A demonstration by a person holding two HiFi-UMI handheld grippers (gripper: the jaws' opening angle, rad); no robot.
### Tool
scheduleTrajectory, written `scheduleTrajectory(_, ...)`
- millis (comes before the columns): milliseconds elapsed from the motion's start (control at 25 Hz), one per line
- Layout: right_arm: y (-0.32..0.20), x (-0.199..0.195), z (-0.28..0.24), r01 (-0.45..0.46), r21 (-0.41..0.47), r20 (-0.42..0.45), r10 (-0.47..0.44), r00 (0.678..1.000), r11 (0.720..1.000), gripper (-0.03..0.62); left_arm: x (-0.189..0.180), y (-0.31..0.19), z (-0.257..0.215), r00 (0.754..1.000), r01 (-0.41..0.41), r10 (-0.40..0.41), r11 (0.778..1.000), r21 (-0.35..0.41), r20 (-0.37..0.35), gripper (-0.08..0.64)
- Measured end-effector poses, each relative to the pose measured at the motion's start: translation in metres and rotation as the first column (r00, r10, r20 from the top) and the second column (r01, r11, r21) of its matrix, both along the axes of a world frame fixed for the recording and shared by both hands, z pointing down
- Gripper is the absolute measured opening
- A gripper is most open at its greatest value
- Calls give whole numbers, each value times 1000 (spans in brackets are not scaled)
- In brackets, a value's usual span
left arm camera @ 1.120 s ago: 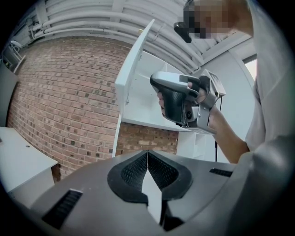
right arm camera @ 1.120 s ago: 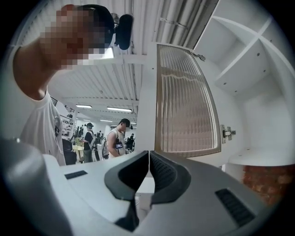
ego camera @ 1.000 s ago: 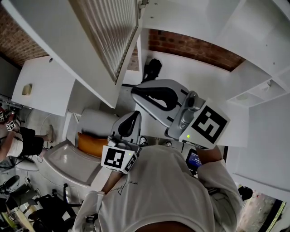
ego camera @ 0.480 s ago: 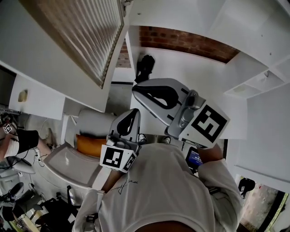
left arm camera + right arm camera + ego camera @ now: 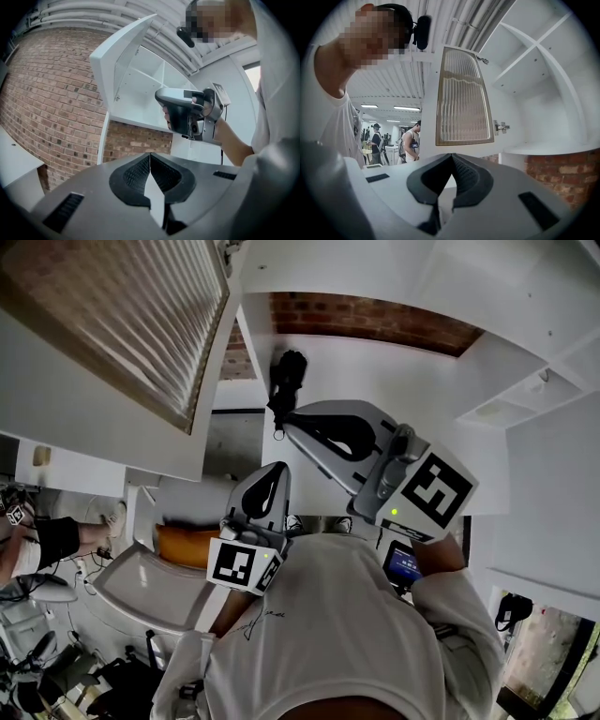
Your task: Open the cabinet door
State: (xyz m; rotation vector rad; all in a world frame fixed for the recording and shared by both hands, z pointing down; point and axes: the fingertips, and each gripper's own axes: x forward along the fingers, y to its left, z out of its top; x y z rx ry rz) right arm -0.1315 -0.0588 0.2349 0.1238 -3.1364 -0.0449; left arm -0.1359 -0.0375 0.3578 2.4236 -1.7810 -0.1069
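The white cabinet door point(image 5: 122, 324) with a ribbed glass panel stands swung open at the upper left of the head view. In the right gripper view the cabinet door point(image 5: 461, 98) faces me, its hinge point(image 5: 500, 126) beside the bare shelves point(image 5: 534, 70). My right gripper point(image 5: 281, 423) is level, below and right of the door and apart from it. Its jaws point(image 5: 451, 155) are shut with nothing between them. My left gripper point(image 5: 278, 468) sits lower, also shut and empty point(image 5: 150, 154). Its view shows the cabinet door point(image 5: 119, 56) edge-on and the right gripper point(image 5: 180, 112) held in a hand.
A brick wall point(image 5: 375, 320) runs behind and under the white cabinet; more white cabinet boxes point(image 5: 525, 399) stand at the right. Below are an orange object point(image 5: 183, 545) and a pale surface point(image 5: 141, 587). Several people point(image 5: 411, 140) stand far back in the room.
In the head view the door has slid toward the upper left and shows more of its glass face. Both grippers keep nearly the same place in the picture, jaws still shut.
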Motion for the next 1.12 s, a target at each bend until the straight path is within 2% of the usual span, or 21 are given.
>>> scheduleTrajectory(440, -15, 30, 15, -60, -40, -18, 60, 998, 997, 25, 19, -8, 2, 998, -50, 50, 999, -11, 25, 17)
scheduleTrajectory(720, -24, 55, 29, -118, -74, -36, 116, 993, 990, 25, 30, -13, 2, 997, -75, 76, 997, -19, 12, 17)
scheduleTrajectory(960, -38, 79, 42, -218, -126, -43, 214, 976, 968, 25, 30, -20, -1, 996, -86, 87, 996, -10, 26, 17)
scheduleTrajectory(1120, -44, 99, 49, -295, -118, -48, 292, 955, 948, 25, 33, -24, -2, 995, -96, 96, 995, -6, 20, 16)
